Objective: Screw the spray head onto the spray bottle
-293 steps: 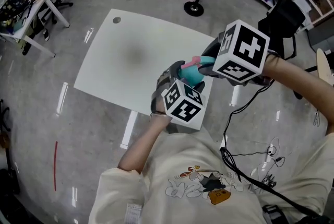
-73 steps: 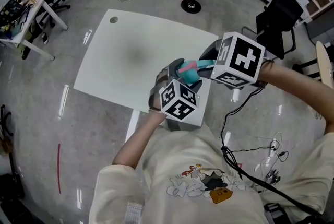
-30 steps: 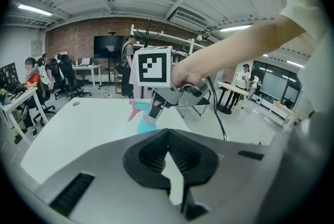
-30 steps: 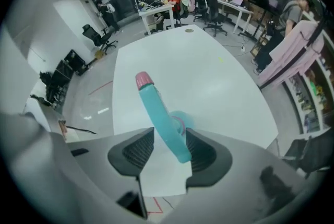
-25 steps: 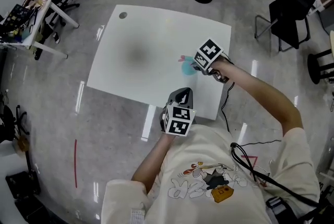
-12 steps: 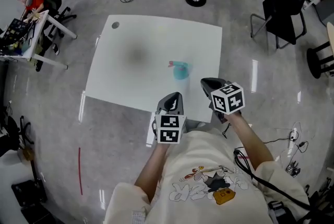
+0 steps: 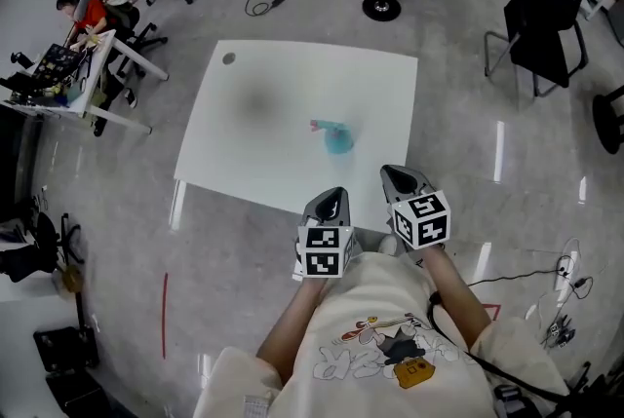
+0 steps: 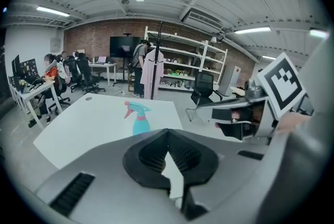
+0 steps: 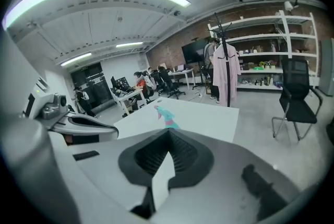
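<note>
Nearest, the left gripper (image 7: 333,197) and the right gripper (image 7: 394,176) hang side by side above the near right edge of the white bench (image 7: 263,148), just apart, both tilted downward and pointing toward the far side. Each gripper's 2 jaws are pressed together with nothing between them. Beyond them, well apart from both, the teal spray bottle (image 7: 337,137) stands upright on the bench, a little right of its middle, with the spray head (image 7: 321,126) seated on top and its pink nozzle pointing left. A small round hole (image 7: 228,57) marks the bench's far left corner. Farther off on the grey floor are a black chair (image 7: 541,21) at the right, a coat stand's round base (image 7: 381,9) and a cluttered desk (image 7: 83,65) at the left.
</note>
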